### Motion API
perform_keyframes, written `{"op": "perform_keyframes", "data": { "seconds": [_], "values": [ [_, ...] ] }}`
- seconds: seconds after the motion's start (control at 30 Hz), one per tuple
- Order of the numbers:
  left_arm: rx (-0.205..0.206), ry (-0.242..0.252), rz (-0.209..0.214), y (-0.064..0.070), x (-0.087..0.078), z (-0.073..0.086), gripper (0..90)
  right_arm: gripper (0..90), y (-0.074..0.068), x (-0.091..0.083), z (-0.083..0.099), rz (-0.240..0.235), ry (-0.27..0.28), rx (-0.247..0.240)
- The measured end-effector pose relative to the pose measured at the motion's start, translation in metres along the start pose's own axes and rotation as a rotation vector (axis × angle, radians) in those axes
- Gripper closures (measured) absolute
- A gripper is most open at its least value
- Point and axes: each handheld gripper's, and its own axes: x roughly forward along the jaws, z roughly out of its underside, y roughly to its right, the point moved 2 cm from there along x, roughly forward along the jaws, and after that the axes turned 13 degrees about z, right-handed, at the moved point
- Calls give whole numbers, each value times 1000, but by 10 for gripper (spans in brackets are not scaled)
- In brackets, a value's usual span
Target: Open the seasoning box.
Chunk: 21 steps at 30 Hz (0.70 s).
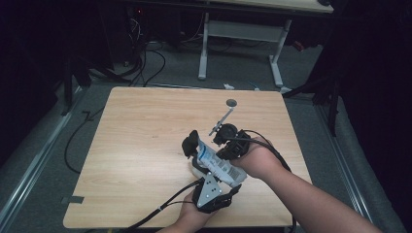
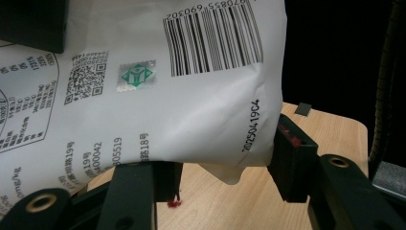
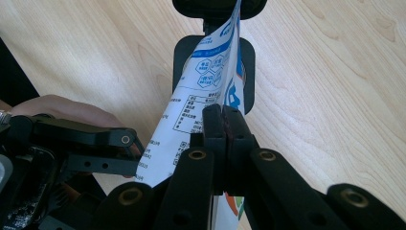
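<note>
A white pouch (image 1: 218,165) with blue print hangs tilted over the front middle of the wooden table (image 1: 145,145). My right gripper (image 1: 221,154) is shut on one edge of the pouch (image 3: 201,96), its pads (image 3: 213,124) pressed together on the film. My left gripper (image 1: 211,187) sits just below, jaws spread wide. In the left gripper view the pouch (image 2: 191,96) shows its barcode side, and its lower edge lies against the left gripper (image 2: 225,172) without being pinched. A black clip-like piece (image 1: 190,144) sits at the pouch's far end (image 3: 251,57).
A metal scoop (image 1: 223,118) with a round head lies on the table just beyond the right gripper. Cables trail from both grippers over the table's front edge. A white desk frame (image 1: 240,34) stands on the floor behind.
</note>
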Motion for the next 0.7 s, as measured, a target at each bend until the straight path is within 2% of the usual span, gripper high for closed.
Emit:
{"op": "perform_keyframes", "data": {
  "seconds": [0.7],
  "values": [
    [-2, 7, -4, -1, -2, -1, 525, 900, 0, 0, -3, 4, -1, -3]
  ]
}}
